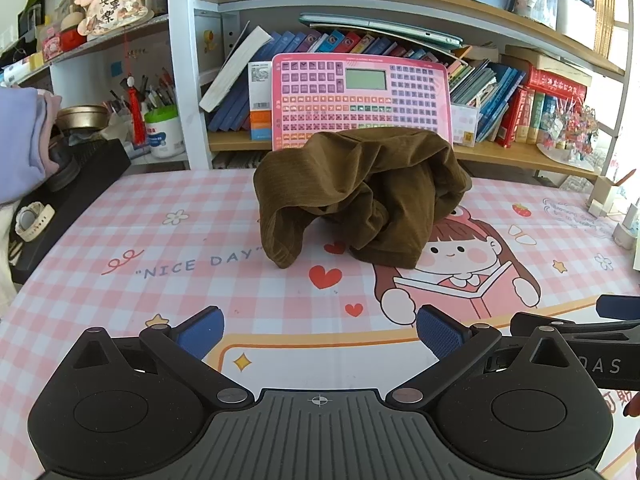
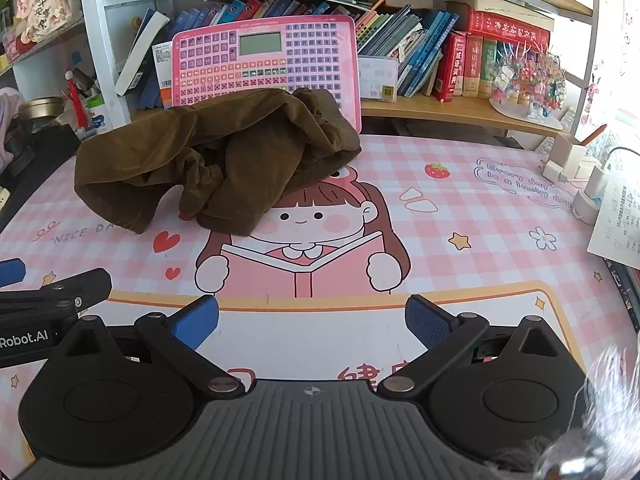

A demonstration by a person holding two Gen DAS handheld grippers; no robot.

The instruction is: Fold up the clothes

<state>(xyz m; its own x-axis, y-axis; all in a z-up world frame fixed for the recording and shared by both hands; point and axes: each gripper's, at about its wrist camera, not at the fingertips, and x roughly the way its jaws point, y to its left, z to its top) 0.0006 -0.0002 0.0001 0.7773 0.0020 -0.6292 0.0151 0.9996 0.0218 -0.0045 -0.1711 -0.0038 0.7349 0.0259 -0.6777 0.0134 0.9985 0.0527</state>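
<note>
A crumpled olive-brown ribbed garment (image 1: pixel 360 196) lies in a heap at the far side of the pink checked desk mat (image 1: pixel 160 248). It also shows in the right wrist view (image 2: pixel 224 160), left of centre. My left gripper (image 1: pixel 320 334) is open and empty, hovering over the near part of the mat, well short of the garment. My right gripper (image 2: pixel 312 326) is open and empty too, near the front edge, right of the left one. The right gripper's arm shows at the right edge of the left wrist view (image 1: pixel 580 340).
A pink toy keyboard board (image 1: pixel 360 100) leans on the bookshelf right behind the garment. A black box with a watch (image 1: pixel 60 208) sits at the left edge. Chargers and a paper sheet (image 2: pixel 616 220) lie at the right. A pen cup (image 1: pixel 164 128) stands back left.
</note>
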